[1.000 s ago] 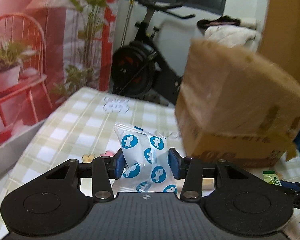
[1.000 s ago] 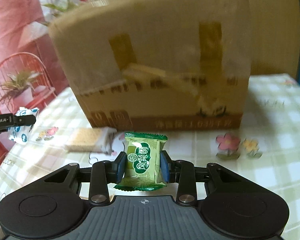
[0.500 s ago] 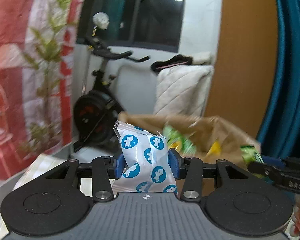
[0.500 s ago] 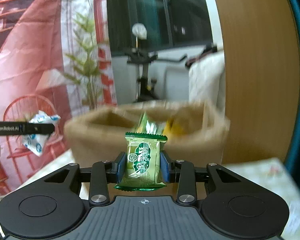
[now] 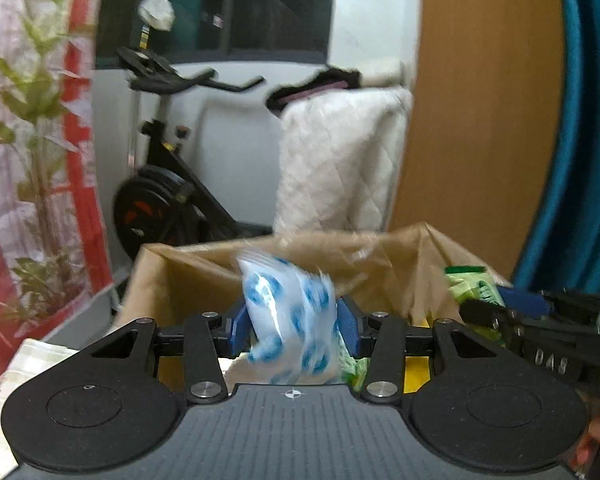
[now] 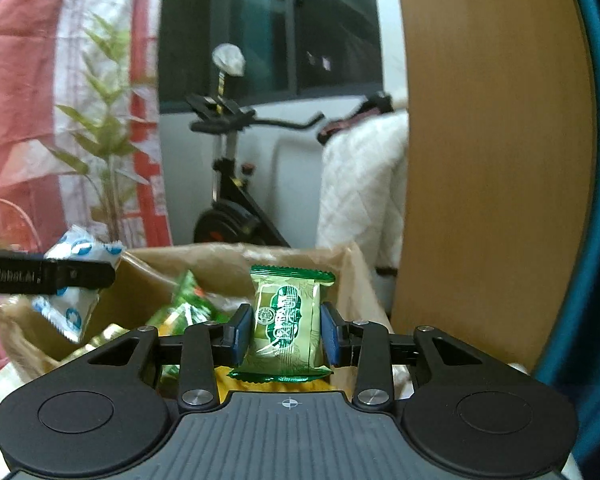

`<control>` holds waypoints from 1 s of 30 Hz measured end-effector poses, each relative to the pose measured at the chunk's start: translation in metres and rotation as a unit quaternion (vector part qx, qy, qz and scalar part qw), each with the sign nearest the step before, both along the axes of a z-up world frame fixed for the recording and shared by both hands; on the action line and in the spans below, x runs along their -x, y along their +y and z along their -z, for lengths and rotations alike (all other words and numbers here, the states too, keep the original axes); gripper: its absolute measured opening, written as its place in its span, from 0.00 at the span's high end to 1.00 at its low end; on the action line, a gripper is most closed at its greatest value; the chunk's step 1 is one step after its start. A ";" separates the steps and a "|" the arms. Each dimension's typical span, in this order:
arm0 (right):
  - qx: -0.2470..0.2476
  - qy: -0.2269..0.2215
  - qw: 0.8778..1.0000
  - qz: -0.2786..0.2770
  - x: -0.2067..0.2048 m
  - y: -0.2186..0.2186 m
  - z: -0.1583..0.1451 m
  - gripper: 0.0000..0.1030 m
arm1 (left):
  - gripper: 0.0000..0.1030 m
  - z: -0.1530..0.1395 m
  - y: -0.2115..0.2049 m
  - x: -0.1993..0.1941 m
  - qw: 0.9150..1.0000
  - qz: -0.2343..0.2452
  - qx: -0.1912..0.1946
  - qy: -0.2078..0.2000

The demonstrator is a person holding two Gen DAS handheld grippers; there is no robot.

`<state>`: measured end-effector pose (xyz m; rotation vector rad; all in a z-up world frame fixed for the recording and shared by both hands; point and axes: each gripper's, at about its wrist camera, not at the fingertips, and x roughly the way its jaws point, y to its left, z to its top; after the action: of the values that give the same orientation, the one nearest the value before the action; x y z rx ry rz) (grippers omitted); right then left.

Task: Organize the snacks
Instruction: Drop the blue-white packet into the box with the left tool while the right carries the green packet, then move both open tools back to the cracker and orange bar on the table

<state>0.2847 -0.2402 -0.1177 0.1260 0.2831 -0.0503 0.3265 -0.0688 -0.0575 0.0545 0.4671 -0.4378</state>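
My left gripper (image 5: 291,330) is over the open cardboard box (image 5: 188,272), and the white packet with blue dots (image 5: 290,320) between its jaws is blurred; the jaws look slightly parted. My right gripper (image 6: 287,334) is shut on a green snack packet (image 6: 286,322), held over the same box (image 6: 228,258). Several green and yellow snacks (image 6: 184,312) lie inside the box. The left gripper with the white packet (image 6: 74,280) shows at the left of the right wrist view. The right gripper with the green packet (image 5: 474,286) shows at the right of the left wrist view.
An exercise bike (image 5: 160,184) and a white quilted cover (image 5: 340,160) stand behind the box. A wooden panel (image 6: 492,160) and a blue curtain (image 5: 580,140) are at the right. The checked tablecloth (image 5: 28,364) shows at the lower left.
Both grippers have risen from table level to above the open box. The white packet in the left gripper is now blurred and sits lower between jaws that have widened.
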 end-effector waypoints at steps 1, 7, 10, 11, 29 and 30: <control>-0.011 0.002 1.000 0.002 -0.001 -0.003 0.002 0.63 | 0.43 0.003 -0.001 -0.001 1.000 0.001 -0.005 0.005; -0.026 -0.003 1.000 -0.007 0.016 -0.005 0.007 0.47 | 0.30 0.007 0.011 0.014 1.000 -0.002 -0.002 0.012; -0.028 -0.012 0.999 -0.017 0.037 -0.001 0.005 0.42 | 0.30 0.002 0.021 0.030 1.000 -0.005 -0.012 0.008; -0.030 -0.013 0.999 -0.022 0.042 0.001 0.005 0.42 | 0.30 0.000 0.025 0.037 1.000 -0.006 -0.015 0.005; -0.055 0.034 0.991 -0.119 0.128 0.075 0.053 0.36 | 0.30 0.012 0.136 0.148 0.997 -0.069 -0.011 0.039; -0.047 0.046 0.989 -0.130 0.129 0.082 0.061 0.36 | 0.30 0.016 0.142 0.151 0.996 -0.076 -0.011 0.046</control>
<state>0.1559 -0.1578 -0.1787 0.1791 0.3930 0.2160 0.1759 0.0735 -0.0737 0.0191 0.5619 -0.2864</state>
